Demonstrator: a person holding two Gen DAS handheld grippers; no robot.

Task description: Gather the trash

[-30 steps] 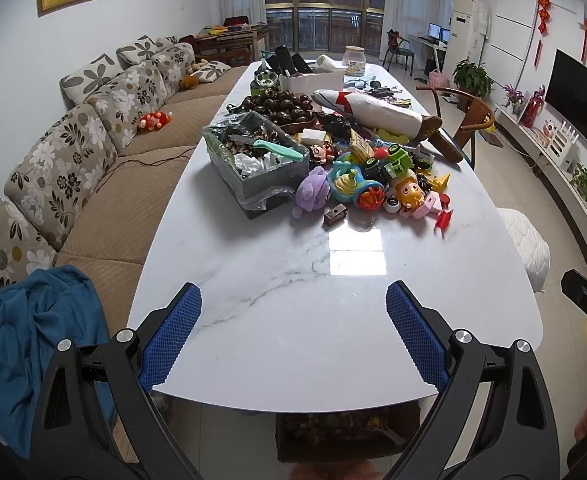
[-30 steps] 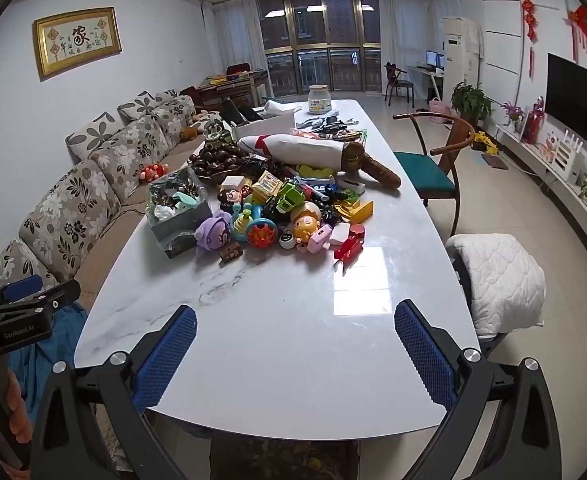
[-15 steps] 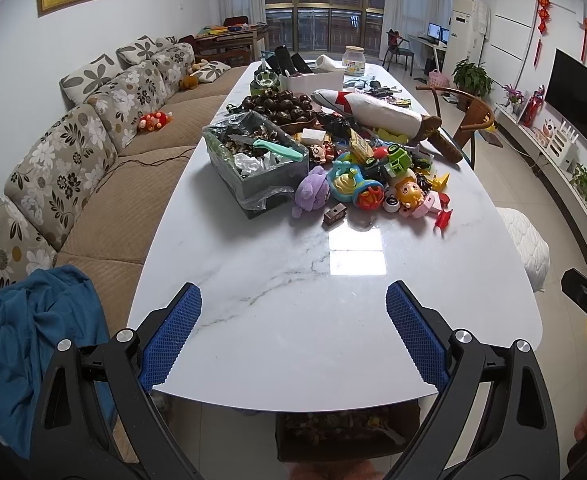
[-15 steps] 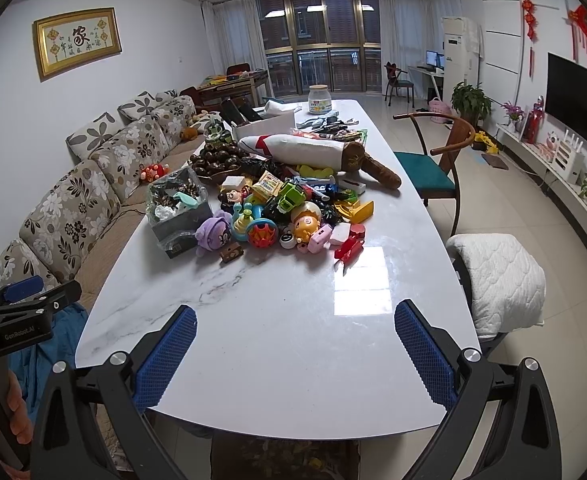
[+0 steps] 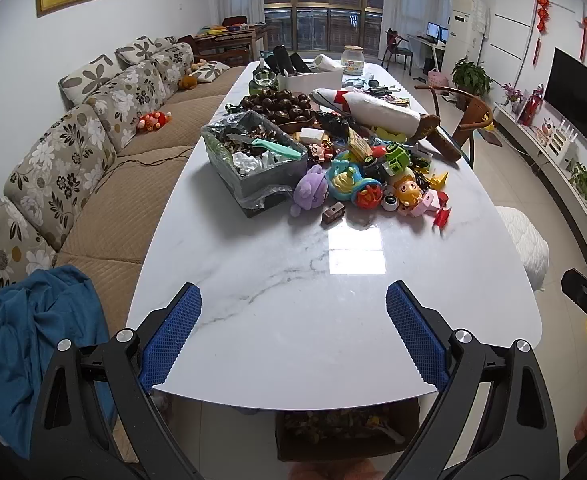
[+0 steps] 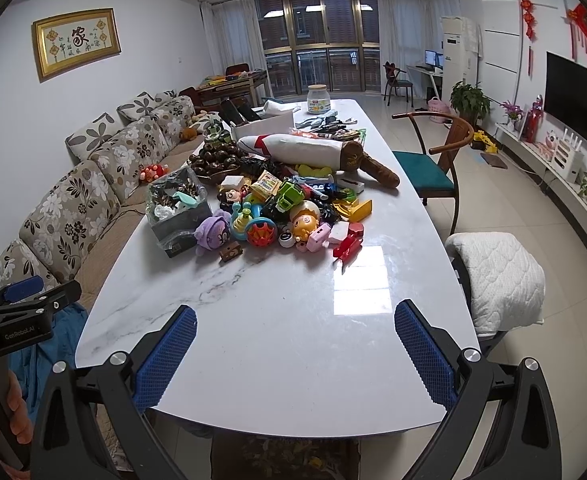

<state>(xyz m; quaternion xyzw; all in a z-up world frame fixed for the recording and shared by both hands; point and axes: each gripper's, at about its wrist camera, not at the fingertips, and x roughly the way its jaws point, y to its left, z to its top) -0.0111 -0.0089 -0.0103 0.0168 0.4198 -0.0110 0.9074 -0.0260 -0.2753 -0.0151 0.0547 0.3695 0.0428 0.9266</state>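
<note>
**Both grippers wide open at the near end of the table**

The left gripper (image 5: 293, 328) hangs at the near edge of the white marble table (image 5: 333, 320) with its 2 blue-padded fingers (image 5: 169, 336) spread wide and nothing between them. The right gripper (image 6: 293, 352) is posed the same way, empty. Each is pointed down the length of the table, well apart from the clutter; a hand (image 6: 13, 412) grips the left tool's handle at the edge of the right view.

Farther out, a grey bin (image 5: 261, 172) lined with clear plastic sits on the table's left side, filled with dark shells, crumpled white wrapping and a teal-handled knife (image 5: 273, 148) lying on top. Just beside it on the right is a heap of toys (image 5: 377, 176) (a purple plush touches the bin's corner). Behind the bin a bowl of chestnuts (image 5: 281, 104) is piled high. Under the table's near end stands a brown box (image 5: 345, 432) holding mixed scraps.
</note>
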